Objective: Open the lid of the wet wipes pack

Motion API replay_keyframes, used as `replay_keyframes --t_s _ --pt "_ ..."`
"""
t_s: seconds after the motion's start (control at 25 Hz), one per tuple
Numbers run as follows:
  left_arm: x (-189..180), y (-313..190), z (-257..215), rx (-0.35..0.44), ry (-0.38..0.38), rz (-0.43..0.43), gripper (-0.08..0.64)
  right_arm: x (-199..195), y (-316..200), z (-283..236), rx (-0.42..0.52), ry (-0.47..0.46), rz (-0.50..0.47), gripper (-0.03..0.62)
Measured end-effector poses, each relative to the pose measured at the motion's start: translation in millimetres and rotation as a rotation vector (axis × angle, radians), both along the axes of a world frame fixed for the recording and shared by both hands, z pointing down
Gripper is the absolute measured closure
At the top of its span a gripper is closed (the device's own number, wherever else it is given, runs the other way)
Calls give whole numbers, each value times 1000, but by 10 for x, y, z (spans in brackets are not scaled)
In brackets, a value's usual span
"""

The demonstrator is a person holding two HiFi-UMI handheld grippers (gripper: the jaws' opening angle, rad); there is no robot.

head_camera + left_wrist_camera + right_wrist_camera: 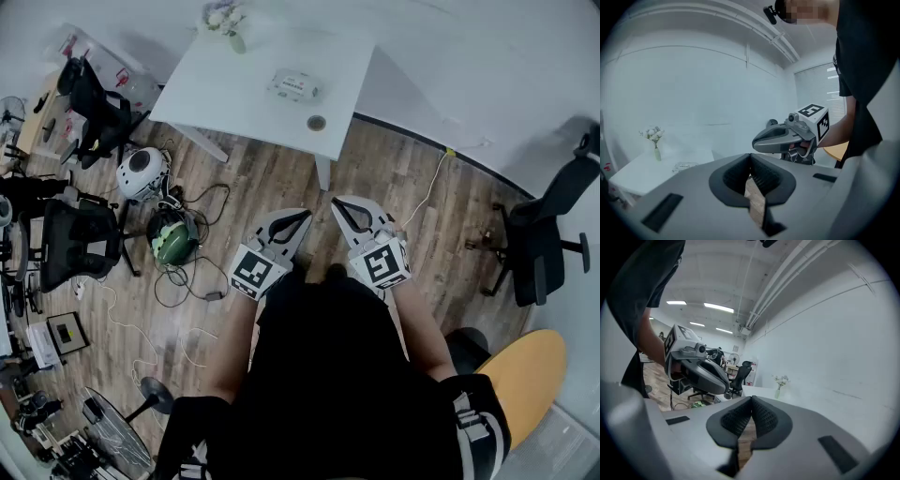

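The wooden floor (pixel 281 178) is spreading out from under the desk (pixel 244 89), a white one that is standing by the pale wall. The person (pixel 328 375), dressed in black, is standing well back from the desk's near edge. They are holding one pair of tongs in each hand, both pointing toward the desk and slightly downward.

A black office chair (pixel 94 112) is sitting just off the desk's left end. A second black chair (pixel 80 239) is standing farther out from that same end. A third chair (pixel 539 234) is standing well away to the desk's right.

The left tongs (pixel 302 217) are pressing their jaws together at the tips and gripping nothing. The right tongs (pixel 339 204) are doing the same, closed and empty. The two pairs are hanging side by side, well short of the desk.

A white helmet (pixel 142 173) is lying on the floor near the desk's left front leg. A green helmet (pixel 173 236) is lying farther out from the desk, among loose cables (pixel 202 281).

A vase of flowers (pixel 228 19) is standing at the desk's far edge. The wet wipes pack (pixel 294 86) is lying flat on the desk's right half, well apart from both tongs. It is too small here to show how its lid is sitting. A small round object (pixel 317 123) is resting just in front of the pack, by the desk's near corner.
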State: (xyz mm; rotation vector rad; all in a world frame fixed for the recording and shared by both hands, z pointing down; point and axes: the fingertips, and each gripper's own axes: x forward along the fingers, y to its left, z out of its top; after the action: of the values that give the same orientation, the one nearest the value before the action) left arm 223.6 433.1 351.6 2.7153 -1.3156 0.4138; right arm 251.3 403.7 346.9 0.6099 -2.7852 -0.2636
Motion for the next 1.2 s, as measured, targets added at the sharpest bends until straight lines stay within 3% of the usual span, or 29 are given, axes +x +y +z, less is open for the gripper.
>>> replay_keyframes --t_s 0.6,0.88,1.2 --pt "-99 183 41 -24 52 -38 537 -114 211 75 -41 13 -43 577" --pt "-189 196 71 -37 62 -35 537 -122 142 142 -64 41 -3 575" --pt "-535 -104 67 -36 79 -17 537 -364 -134 239 -81 87 61 575"
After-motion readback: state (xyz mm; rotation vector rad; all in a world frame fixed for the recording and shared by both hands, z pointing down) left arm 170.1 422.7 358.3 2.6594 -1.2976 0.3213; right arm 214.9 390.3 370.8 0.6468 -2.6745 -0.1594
